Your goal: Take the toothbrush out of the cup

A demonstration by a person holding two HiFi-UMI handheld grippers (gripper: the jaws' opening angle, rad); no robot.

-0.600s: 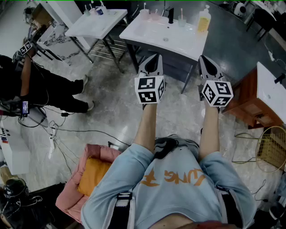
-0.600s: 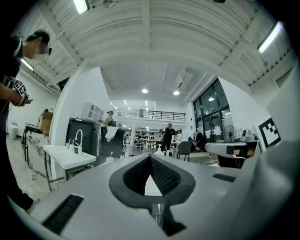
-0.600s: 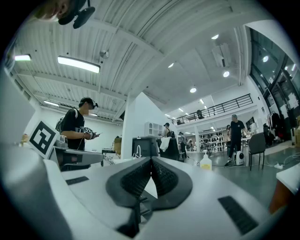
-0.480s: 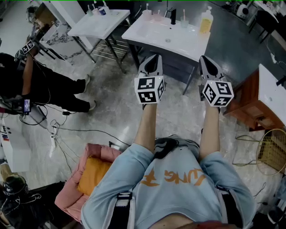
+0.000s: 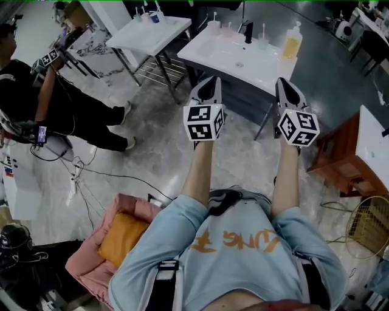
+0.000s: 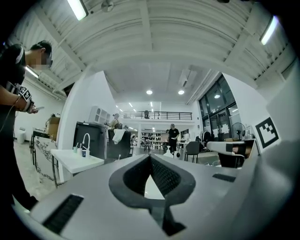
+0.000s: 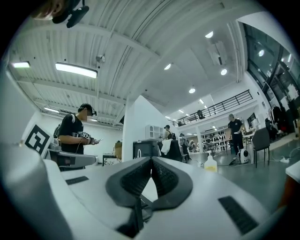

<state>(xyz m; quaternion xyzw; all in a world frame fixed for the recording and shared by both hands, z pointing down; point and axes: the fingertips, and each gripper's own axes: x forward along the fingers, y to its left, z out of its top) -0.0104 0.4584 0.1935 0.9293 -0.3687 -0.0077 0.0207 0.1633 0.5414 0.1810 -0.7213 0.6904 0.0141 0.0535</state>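
While you hold both tools level ahead of your chest, the left gripper [image 5: 211,80] and the right gripper [image 5: 284,82] point toward a white rectangular washbasin counter [image 5: 213,51] on dark legs. In the left gripper view and the right gripper view, each gripper's dark ribbed pads meet at the tips. Both pairs of jaws are closed with nothing between them.

Small cups stand in a row along the counter's far edge. The pale pink plastic cup [image 5: 214,25] at the left end of the row holds a thin white toothbrush [image 5: 214,16] upright. To its right is a black tap [image 5: 247,30]. Past the tap, a second pale cup [image 5: 262,42] also holds a brush. A yellow soap bottle with a pump top [image 5: 292,42] stands at the counter's right end.

The toothbrush sits inside its cup, well apart from both grippers. It lies beyond their tips, across the basin, slightly nearer the left gripper's line than the right one's.
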